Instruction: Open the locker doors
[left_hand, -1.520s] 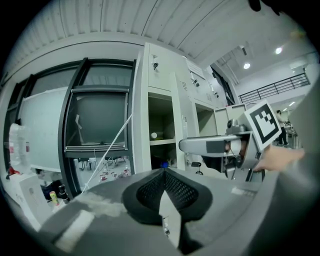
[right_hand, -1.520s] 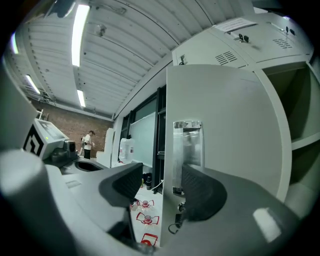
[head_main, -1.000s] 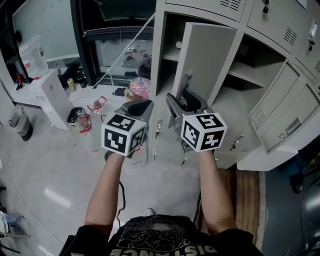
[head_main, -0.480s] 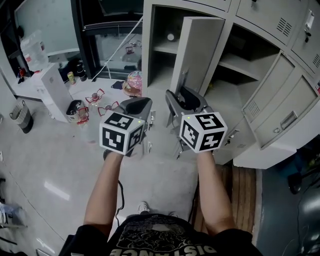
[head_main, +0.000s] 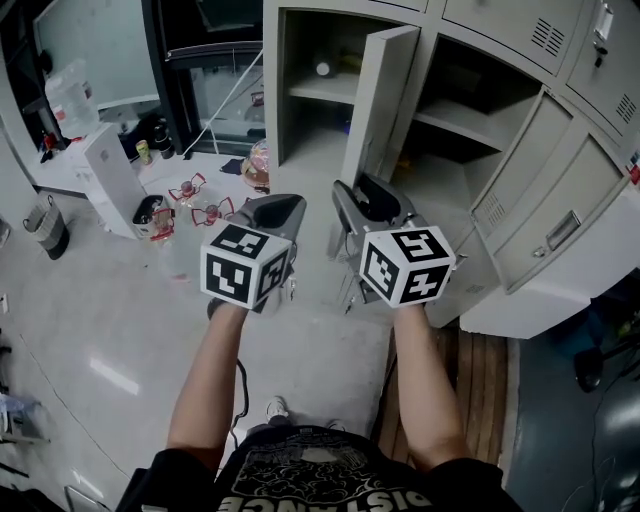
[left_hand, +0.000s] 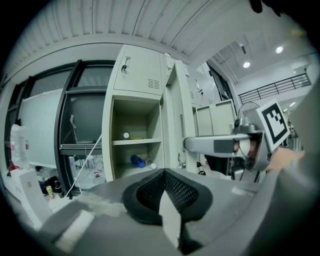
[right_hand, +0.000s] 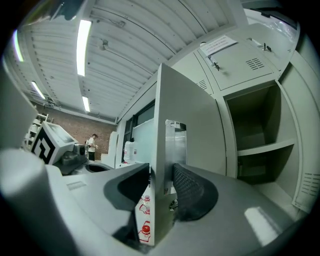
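- Lockers (head_main: 560, 235) of grey metal stand ahead of you and to your right. The tall locker door (head_main: 385, 95) is swung out toward you, with open shelves showing on both sides of it.
- Your right hand-held gripper (head_main: 362, 195) has the free edge of that locker door between its jaws, at the metal latch plate (right_hand: 175, 142). The jaws have just been closing, and in the right gripper view the pads sit against both faces of the door, so you have a grip on it.
- Your left hand-held gripper (head_main: 277, 207) hangs just beside the right one, on its left and about level with it. Its jaws meet at the tips with nothing between them.
- In the left gripper view you look into the open compartment (left_hand: 131, 120) left of the held door. A blue bottle (left_hand: 136, 160) lies on its lower level and a small white thing (left_hand: 126, 135) sits on the shelf above.
- To the right of the held door, a second door (head_main: 512, 165) stands ajar.
- On the pale floor (head_main: 120, 330) to your left stand some red-capped bottles (head_main: 190, 190), a white box (head_main: 105, 180) and a dark bin (head_main: 45, 235), all well apart from your grippers.
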